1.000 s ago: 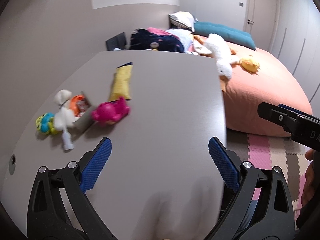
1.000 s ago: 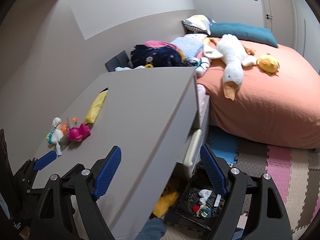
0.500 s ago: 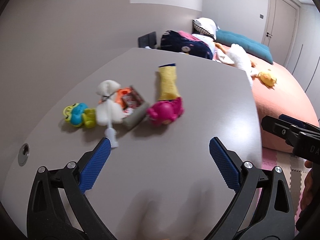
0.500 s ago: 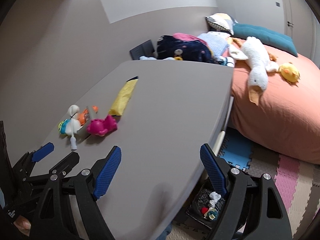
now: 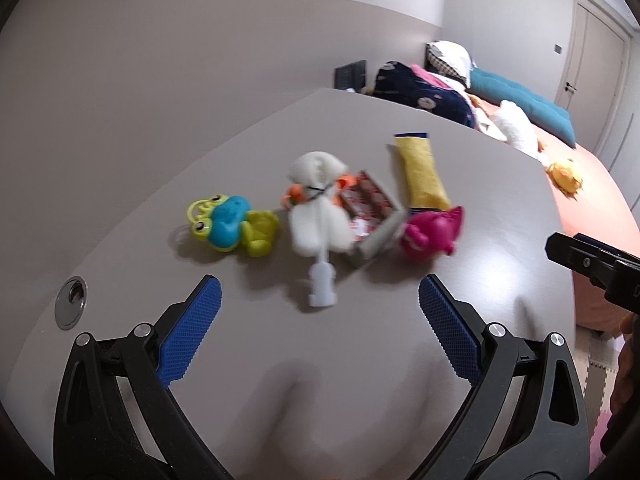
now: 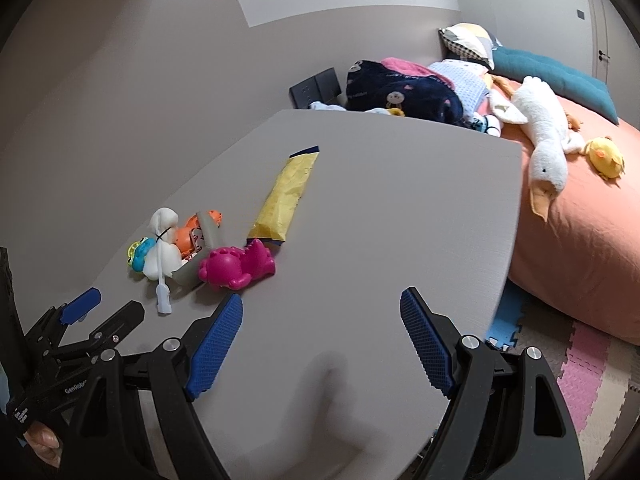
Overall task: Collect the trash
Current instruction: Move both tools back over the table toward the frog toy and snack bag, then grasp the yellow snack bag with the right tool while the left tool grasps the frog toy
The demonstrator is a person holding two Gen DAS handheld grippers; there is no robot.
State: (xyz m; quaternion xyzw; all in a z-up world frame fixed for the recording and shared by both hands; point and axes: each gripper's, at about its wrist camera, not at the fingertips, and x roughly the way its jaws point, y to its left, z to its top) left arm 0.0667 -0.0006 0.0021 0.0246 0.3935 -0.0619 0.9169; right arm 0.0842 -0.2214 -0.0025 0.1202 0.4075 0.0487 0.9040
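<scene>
A white plush goose (beside a yellow chick) lies on the orange bed.

In the left wrist view the toy cluster is smeared by motion blur; print on the small box cannot be read. The orange toy is largely covered by the white tied bag. The frog toy is half hidden behind that bag. The bed is cut off at the frame edge.

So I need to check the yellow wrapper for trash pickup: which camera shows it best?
The right wrist view: the yellow wrapper is sharp and shows nearly its full length on the table. The left wrist view shows it blurred and foreshortened.
</scene>
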